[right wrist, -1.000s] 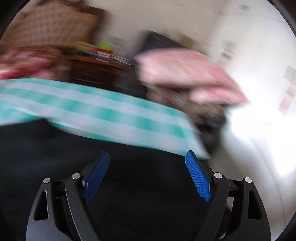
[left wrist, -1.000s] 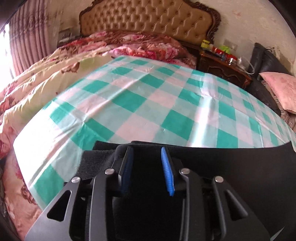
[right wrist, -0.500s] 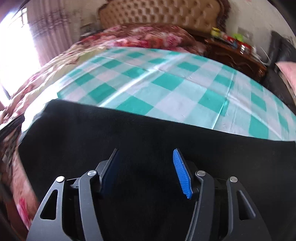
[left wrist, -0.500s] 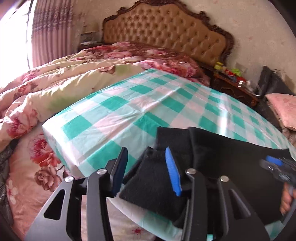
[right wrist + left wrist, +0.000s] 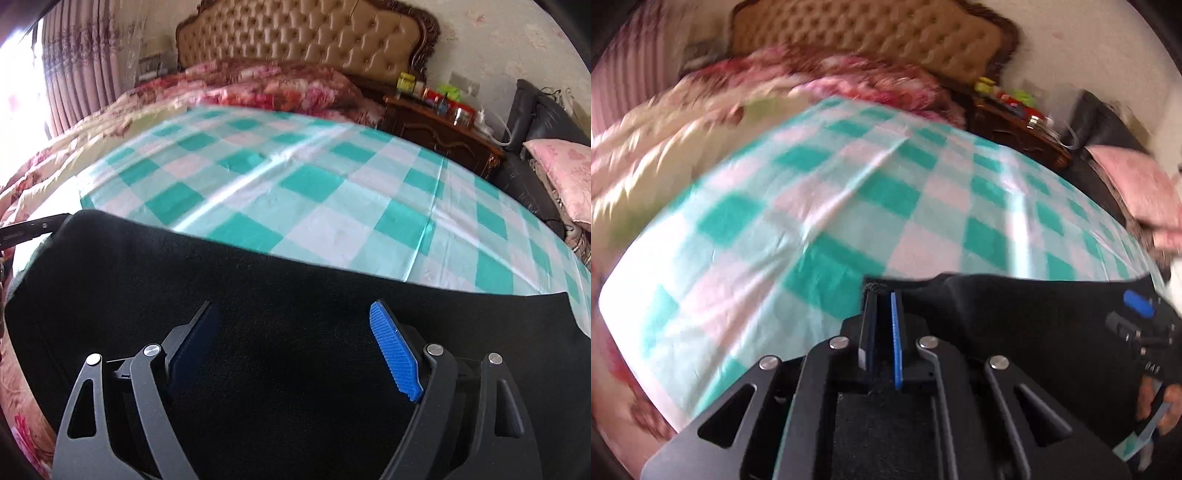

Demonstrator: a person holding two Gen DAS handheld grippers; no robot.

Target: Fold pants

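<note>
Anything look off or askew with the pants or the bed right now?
Nothing stands out. The black pants lie flat across the checked sheet; the left gripper is shut on their edge, and the right gripper's jaws are opening over the fabric.

Your pants (image 5: 280,295) read as matt black cloth, faintly napped; under them the checked sheet (image 5: 332,192) is smooth, slightly shiny fabric. The headboard (image 5: 303,33) looks like glossy tufted leather in carved wood; your right gripper (image 5: 295,347) shows ribbed blue plastic pads on matt black arms with bright metal pins.
</note>
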